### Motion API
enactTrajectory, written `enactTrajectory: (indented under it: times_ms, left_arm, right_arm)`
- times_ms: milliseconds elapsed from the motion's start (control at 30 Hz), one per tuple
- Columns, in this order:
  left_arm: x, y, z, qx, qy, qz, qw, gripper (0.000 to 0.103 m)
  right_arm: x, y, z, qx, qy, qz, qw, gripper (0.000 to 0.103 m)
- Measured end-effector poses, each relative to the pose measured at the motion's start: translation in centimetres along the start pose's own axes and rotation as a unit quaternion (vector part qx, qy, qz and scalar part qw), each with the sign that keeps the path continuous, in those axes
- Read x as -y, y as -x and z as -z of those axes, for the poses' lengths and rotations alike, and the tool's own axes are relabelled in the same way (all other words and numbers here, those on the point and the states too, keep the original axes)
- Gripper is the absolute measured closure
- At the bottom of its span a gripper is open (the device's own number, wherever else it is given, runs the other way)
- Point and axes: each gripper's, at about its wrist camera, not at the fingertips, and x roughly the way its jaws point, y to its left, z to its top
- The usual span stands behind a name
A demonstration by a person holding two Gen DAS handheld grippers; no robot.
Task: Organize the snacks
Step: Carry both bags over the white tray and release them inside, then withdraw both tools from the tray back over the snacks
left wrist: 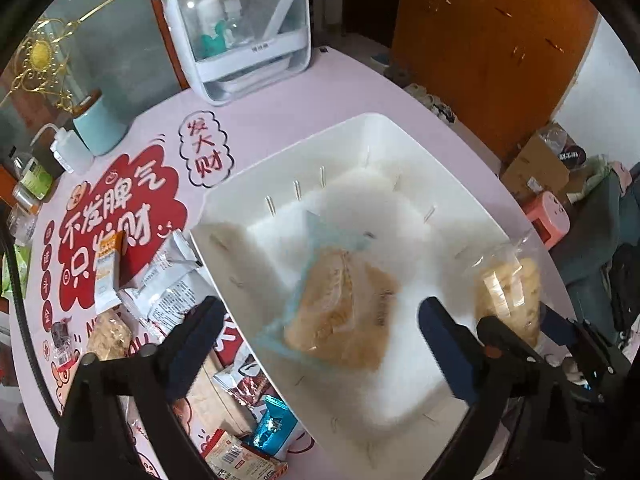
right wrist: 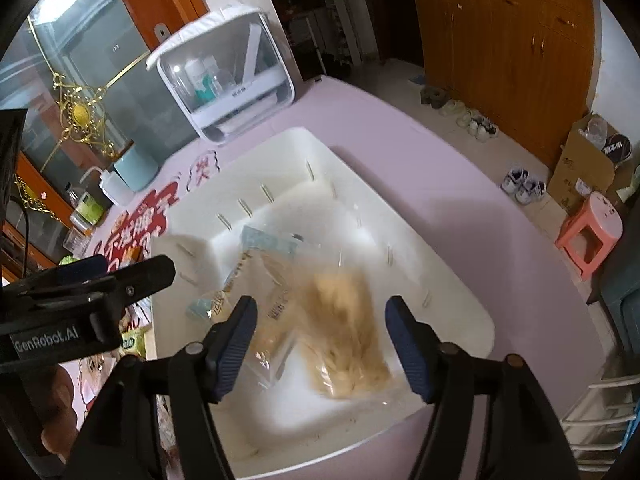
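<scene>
Snack bag [right wrist: 320, 320] of pale crisps lies flat in the white bin [right wrist: 460, 312], blurred, right under the right hand-held gripper [right wrist: 322, 344], whose fingers are spread with nothing between them. Bag's long axis runs from the bin's near right corner toward its far left wall. In the left wrist view the same bin [left wrist: 248, 184] holds a bag [left wrist: 340, 312] directly ahead of the left hand-held gripper [left wrist: 320, 332], also spread wide and empty. A second clear bag of crisps [left wrist: 508, 292] shows at the bin's right rim by the right tool; can't tell if it is pinched or just resting.

Loose snacks [left wrist: 168, 288] wait on the counter's left side, beside the bin's left wall, so the left one is nearer for the next pick, I'd judge.

Counter [right wrist: 400, 152] has a pink cover with a red printed mat [left wrist: 120, 216]. White cabinet box [left wrist: 240, 36] at the far edge, teal cup [left wrist: 100, 124] at far left. Wooden cupboards [right wrist: 500, 40], shoes and a pink stool [right wrist: 592, 228] on the floor.
</scene>
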Motion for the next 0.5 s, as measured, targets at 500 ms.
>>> enactTrajectory:
  times_ms: [500]
  left_arm:
    - [-1.0, 3.8, 1.0, 0.040, 0.025, -0.005, 0.9989, 0.001]
  right_arm:
    - [-2.1, 0.8, -0.3, -0.005, 0.025, -0.020, 0.999, 0.023]
